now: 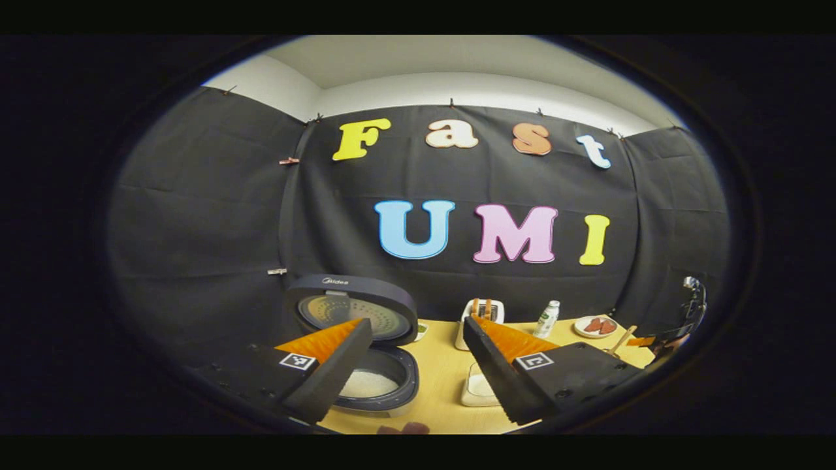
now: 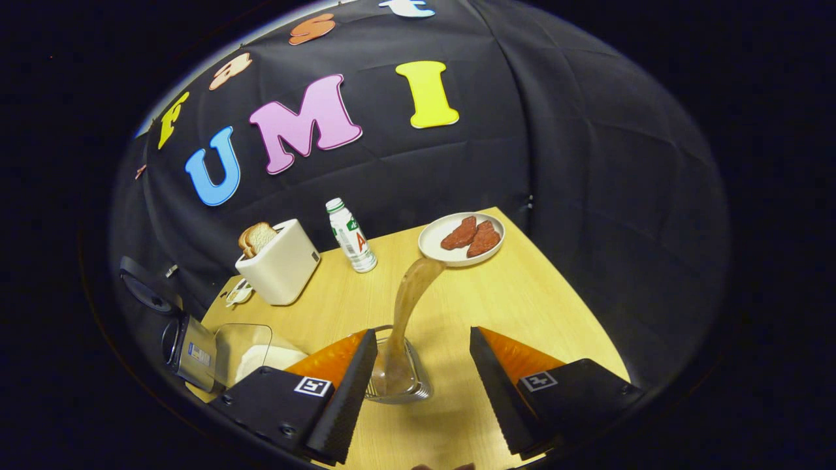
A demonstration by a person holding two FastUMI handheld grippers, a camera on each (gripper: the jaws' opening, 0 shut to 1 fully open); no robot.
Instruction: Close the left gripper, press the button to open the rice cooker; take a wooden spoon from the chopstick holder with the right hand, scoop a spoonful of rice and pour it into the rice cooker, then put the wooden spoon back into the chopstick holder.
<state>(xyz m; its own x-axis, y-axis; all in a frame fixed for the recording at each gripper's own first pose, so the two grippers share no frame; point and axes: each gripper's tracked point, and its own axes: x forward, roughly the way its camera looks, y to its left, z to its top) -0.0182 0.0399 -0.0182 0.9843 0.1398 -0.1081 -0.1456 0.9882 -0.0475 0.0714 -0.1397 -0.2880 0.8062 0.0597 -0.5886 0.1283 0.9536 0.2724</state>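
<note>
Right tool (image 2: 423, 391) open; wooden spoon (image 2: 408, 307) between fingers, untouched

In the right gripper view, the wooden spoon (image 2: 413, 297) stands in the chopstick holder (image 2: 400, 378) at six o'clock on the table (image 2: 522, 307). The plate (image 2: 460, 239) lies behind it at twelve, the bottle (image 2: 351, 236) at eleven, the toaster (image 2: 279, 261) at ten, and the rice cooker (image 2: 186, 346) at nine with the rice container (image 2: 251, 352) beside it.

Hidden and cut-off parts
Left finger (image 2: 346, 391) covers the chopstick holder's (image 2: 408, 378) side; the rice cooker's (image 2: 186, 349) body is cut off.
</note>
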